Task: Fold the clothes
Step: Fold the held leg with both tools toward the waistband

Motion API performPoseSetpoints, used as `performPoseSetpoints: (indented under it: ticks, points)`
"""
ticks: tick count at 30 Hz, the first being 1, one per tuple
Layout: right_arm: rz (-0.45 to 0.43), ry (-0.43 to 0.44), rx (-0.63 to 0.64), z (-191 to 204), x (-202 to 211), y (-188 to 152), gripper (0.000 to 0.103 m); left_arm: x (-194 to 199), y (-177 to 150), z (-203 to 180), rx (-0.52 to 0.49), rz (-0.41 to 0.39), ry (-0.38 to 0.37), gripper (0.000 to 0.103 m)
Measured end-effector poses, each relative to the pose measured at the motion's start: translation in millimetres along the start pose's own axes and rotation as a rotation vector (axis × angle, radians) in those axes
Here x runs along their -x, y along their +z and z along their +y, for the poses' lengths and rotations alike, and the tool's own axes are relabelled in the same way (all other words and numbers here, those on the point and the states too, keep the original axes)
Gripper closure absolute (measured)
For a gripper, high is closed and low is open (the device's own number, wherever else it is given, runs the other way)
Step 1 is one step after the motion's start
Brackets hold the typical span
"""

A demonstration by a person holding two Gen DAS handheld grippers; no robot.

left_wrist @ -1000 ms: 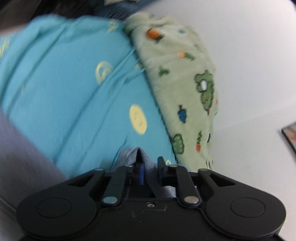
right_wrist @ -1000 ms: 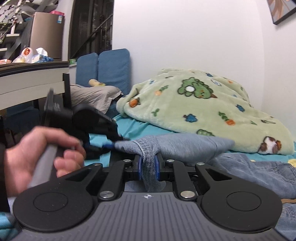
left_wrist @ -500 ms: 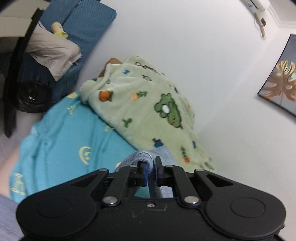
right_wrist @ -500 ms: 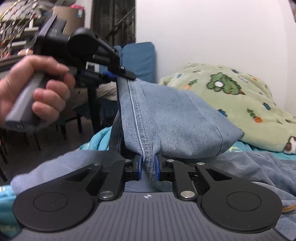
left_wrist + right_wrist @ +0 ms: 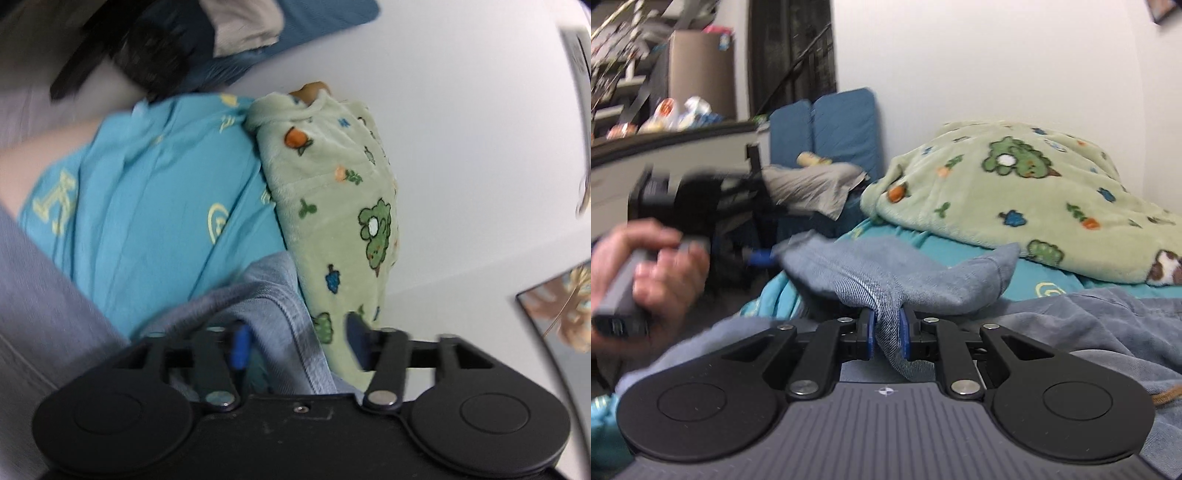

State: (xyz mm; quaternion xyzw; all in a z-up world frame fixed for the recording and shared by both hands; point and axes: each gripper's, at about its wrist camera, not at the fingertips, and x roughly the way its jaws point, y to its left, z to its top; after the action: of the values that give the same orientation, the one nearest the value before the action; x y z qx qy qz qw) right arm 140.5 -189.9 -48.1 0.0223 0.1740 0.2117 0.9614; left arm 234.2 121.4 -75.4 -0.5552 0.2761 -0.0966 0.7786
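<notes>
**Denim fold pinched on the right, loose between the spread left fingers**

The jeans [image 5: 894, 273] lie across the turquoise bedsheet [image 5: 945, 247], with one fold of blue denim lifted above it. The landmark here is that lifted fold. At its near edge, the right gripper [image 5: 886, 334] has its two blue pads closed tight on a bunched tongue of denim, which hangs down between them and out below. From that pinch the fold spreads up and away to both sides, its right corner ending just short of the green cartoon blanket [image 5: 1027, 192].

At the fold's left end, the left gripper [image 5: 759, 256] is held in the person's left hand [image 5: 646, 273]; a blue fingertip touches or sits just beside the cloth edge, though blur hides whether it presses on it. In the left wrist view the left gripper [image 5: 295, 341] has its fingers spread wide apart, and the denim [image 5: 273, 295] runs up through the gap, touching the left blue pad [image 5: 239, 347] and clear of the right one, so nothing is clamped.

More of the jeans lies flat beneath and to the right of the fold. Behind the fold, a blue cushion [image 5: 842, 125] stands against the white wall, with a grey garment [image 5: 812, 184] heaped in front of it.
</notes>
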Motion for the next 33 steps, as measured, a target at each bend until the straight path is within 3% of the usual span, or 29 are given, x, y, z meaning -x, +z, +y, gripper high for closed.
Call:
performPoseSetpoints:
  ticks: [3, 11, 22, 25, 30, 33]
  points:
    - [-0.032, -0.021, -0.054, -11, 7, 6, 0.089, -9, -6, 13, 0.088, 0.034, -0.012, 0.043]
    - [-0.143, -0.045, -0.147, -30, 27, 18, 0.089, -28, -15, 33, 0.191, 0.077, -0.024, 0.040]
    - [-0.232, -0.060, -0.187, -42, 43, 25, 0.089, -55, -31, 53, 0.211, 0.133, 0.014, 0.040]
    - [-0.221, -0.059, -0.163, -39, 42, 20, 0.089, -52, -24, 52, 0.207, 0.103, 0.029, 0.055]
    - [-0.189, -0.044, -0.155, -33, 35, 12, 0.089, -35, -2, 32, 0.102, -0.002, 0.024, 0.086]
    - [-0.141, -0.027, -0.134, -24, 25, 0, 0.089, -21, 14, 16, 0.050, -0.082, -0.006, 0.092]
